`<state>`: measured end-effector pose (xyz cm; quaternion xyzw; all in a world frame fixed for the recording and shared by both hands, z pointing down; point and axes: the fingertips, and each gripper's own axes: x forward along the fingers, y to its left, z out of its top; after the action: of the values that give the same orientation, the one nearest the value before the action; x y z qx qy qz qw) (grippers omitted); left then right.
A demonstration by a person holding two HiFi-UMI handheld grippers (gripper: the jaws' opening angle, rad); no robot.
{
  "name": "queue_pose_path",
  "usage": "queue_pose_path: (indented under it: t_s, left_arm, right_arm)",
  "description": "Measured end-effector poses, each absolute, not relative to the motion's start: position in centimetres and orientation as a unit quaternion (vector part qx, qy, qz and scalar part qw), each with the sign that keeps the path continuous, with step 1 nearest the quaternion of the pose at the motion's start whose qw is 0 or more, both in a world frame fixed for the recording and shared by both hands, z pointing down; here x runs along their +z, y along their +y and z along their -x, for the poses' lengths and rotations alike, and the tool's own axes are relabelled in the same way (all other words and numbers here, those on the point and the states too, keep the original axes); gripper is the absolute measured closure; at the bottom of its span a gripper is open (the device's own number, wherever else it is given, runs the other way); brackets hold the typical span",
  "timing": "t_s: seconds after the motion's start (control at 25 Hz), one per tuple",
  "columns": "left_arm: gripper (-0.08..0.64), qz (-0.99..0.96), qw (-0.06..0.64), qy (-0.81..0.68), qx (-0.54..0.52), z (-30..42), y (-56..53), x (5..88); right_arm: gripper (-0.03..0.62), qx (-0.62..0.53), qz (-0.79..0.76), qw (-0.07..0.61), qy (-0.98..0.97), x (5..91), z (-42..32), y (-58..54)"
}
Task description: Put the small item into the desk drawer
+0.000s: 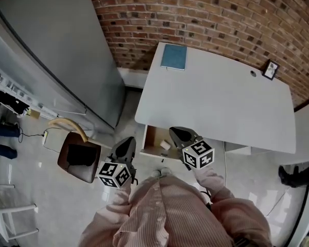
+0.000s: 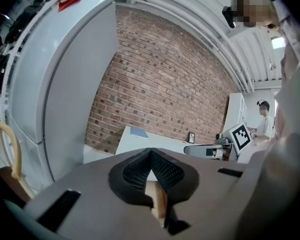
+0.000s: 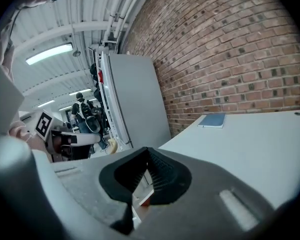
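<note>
**Shutting the drawer looked like the step left**

At the left, the left tool hung level with the drawer, just to its left, jaws pressed together with nothing pinched. The drawer stood pulled out from under the table, and the small item, a pale block, lay on its floor near the front. It lay apart from both tools, between them and lower. To its right, the right tool hovered above the drawer's right part, jaws likewise pressed together and empty. By my reading the placing was done. Next, one tool would need to meet the drawer front squarely and push it in.
</note>
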<state>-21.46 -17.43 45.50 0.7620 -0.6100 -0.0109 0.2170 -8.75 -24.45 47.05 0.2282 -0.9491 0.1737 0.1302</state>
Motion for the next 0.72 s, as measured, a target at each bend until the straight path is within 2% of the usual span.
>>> queue_pose_path:
  t_s: [0.32, 0.72]
  left_arm:
    - [0.561, -0.759, 0.175, -0.627, -0.031, 23.2, -18.3, 42.2]
    - [0.561, -0.757, 0.13, -0.639, -0.046, 24.7, -18.9, 38.3]
  right_arm:
    - [0.586, 0.161, -0.259, 0.069, -0.95, 42.9, 7.7, -26.3]
    - [0.586, 0.139, -0.294, 0.038, -0.945, 40.1, 5.8, -28.3]
